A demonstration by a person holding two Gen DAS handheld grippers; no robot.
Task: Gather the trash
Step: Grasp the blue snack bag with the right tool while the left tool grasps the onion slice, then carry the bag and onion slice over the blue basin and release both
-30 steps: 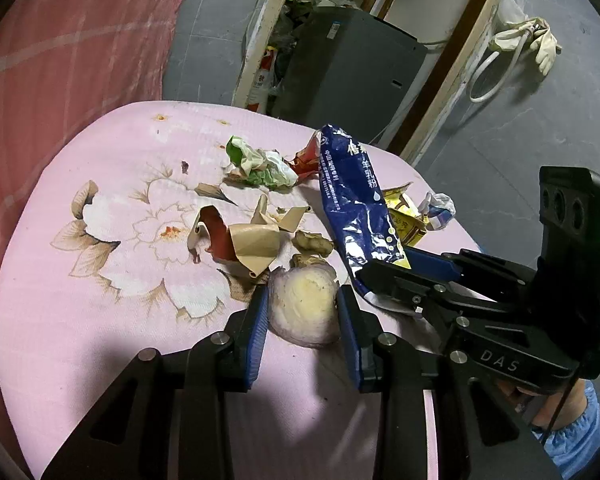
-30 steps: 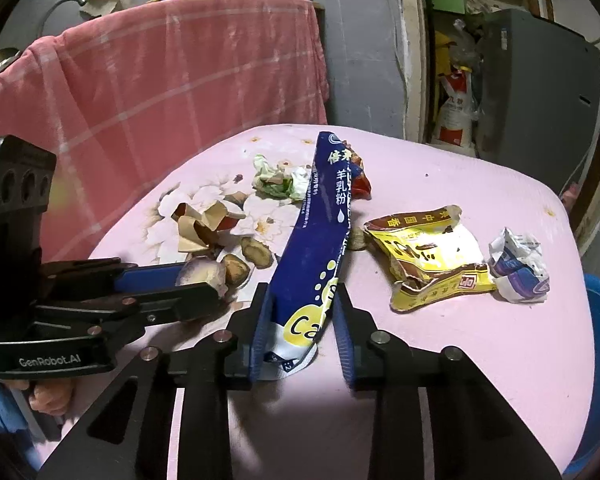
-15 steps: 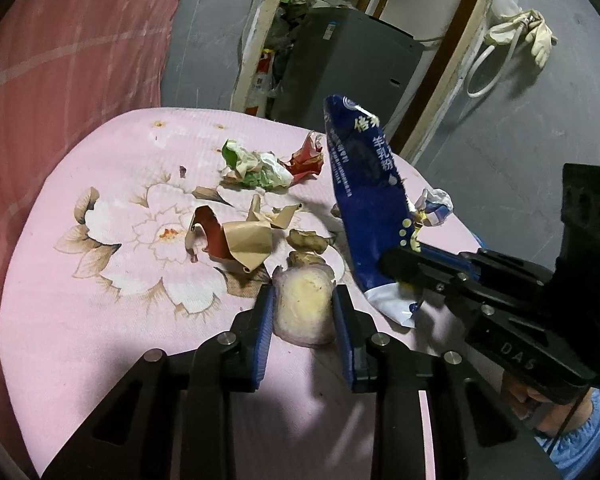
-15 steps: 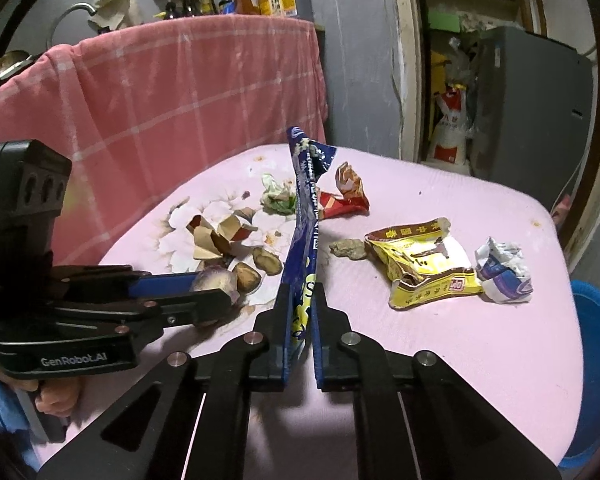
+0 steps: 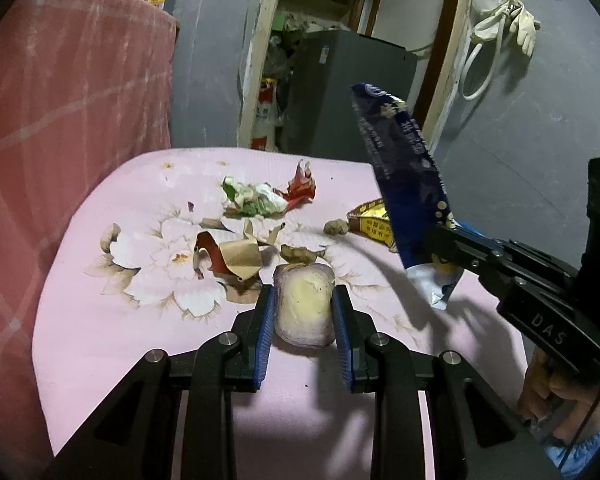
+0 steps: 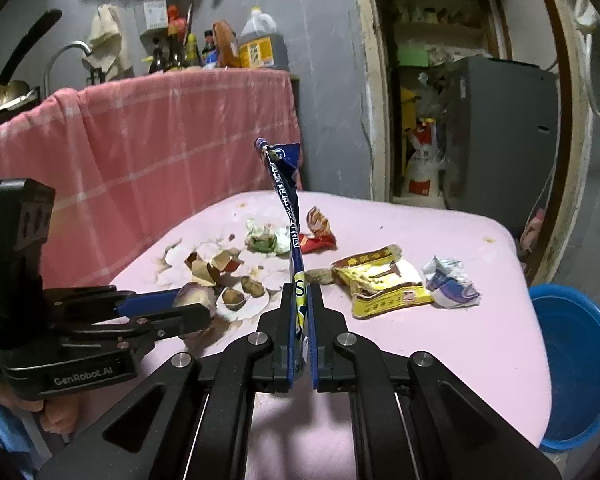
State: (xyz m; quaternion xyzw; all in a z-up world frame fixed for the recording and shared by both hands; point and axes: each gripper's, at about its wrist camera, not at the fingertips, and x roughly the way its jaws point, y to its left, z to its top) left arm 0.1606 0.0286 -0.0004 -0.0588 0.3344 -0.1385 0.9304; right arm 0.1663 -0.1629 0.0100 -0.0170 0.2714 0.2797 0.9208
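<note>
**Blue pouch and pale peel pinched over the pink floral cloth**

Blue pads of the left gripper point(image 5: 303, 312) are pressed against both sides of a pale, yellowish vegetable scrap point(image 5: 305, 305), which is held between the fingertips just above the pink floral tablecloth point(image 5: 112, 320). Just beyond it, torn brown paper point(image 5: 236, 258) and small peel pieces point(image 5: 298, 254) are seen lying on the printed flower.

The right gripper point(image 6: 301, 304) is clamped on the lower end of a long blue foil pouch point(image 6: 288, 208); the pouch is held on edge between the pads and rises upright, tilted slightly leftward, clear of the cloth. In the left wrist view the same pouch point(image 5: 408, 184) is seen to the right of the scrap, apart from it.

Farther out, a green-and-white crumpled wrapper point(image 6: 266, 238) and a red wrapper point(image 6: 318, 236) are left behind the pouch. A yellow snack bag point(image 6: 380, 284) and a crumpled white-and-blue wrapper point(image 6: 452, 282) lie to its right. A blue basin point(image 6: 576, 364) is visible below the table's right edge.
</note>
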